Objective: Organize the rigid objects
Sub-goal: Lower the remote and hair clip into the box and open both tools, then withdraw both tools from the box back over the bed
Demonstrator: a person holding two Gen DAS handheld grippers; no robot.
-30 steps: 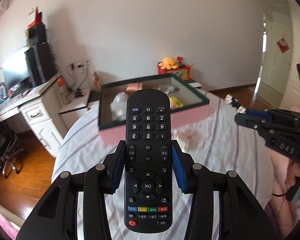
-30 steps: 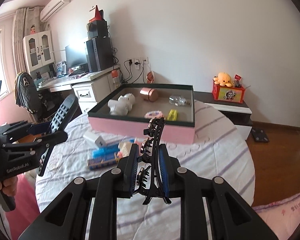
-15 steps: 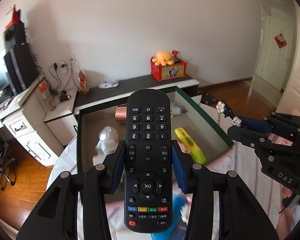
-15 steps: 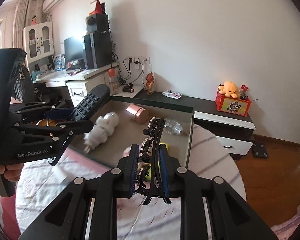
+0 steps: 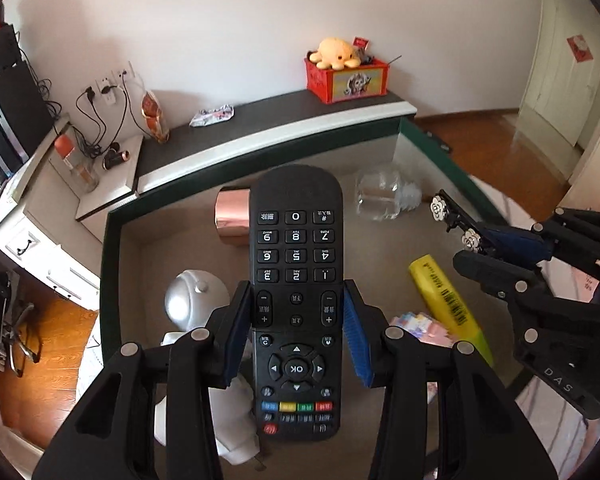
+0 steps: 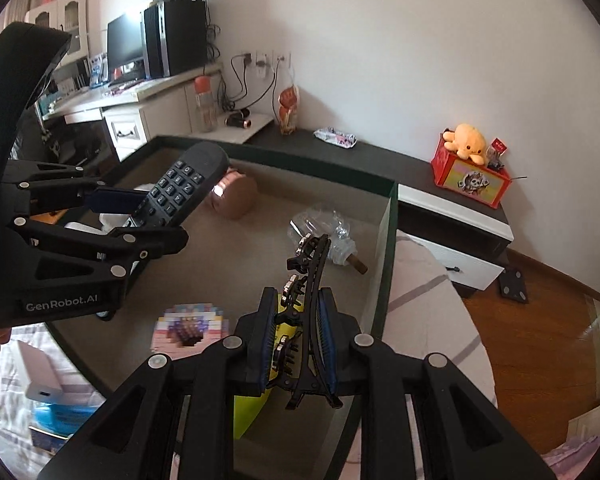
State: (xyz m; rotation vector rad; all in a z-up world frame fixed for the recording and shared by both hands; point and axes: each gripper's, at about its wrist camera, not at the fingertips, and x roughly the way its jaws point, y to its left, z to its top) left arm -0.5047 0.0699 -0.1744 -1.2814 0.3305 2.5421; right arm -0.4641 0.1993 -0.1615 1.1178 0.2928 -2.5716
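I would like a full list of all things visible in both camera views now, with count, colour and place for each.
remote control: 1, black, held above the box
hair clip: 1, black with small flowers, held above the box
box: 1, dark green rim, grey floor, on the bed
copper cylinder: 1, copper, far part of the box
clear bottle: 1, transparent, far right of the box
yellow highlighter: 1, yellow, right side of the box
white figure: 1, white and silver, left side of the box
small colourful card: 1, pastel, box floor
plush octopus: 1, orange, in red crate on the shelf
left gripper: 1, black, blue pads, shut on the remote control
right gripper: 1, black, blue pads, shut on the hair clip
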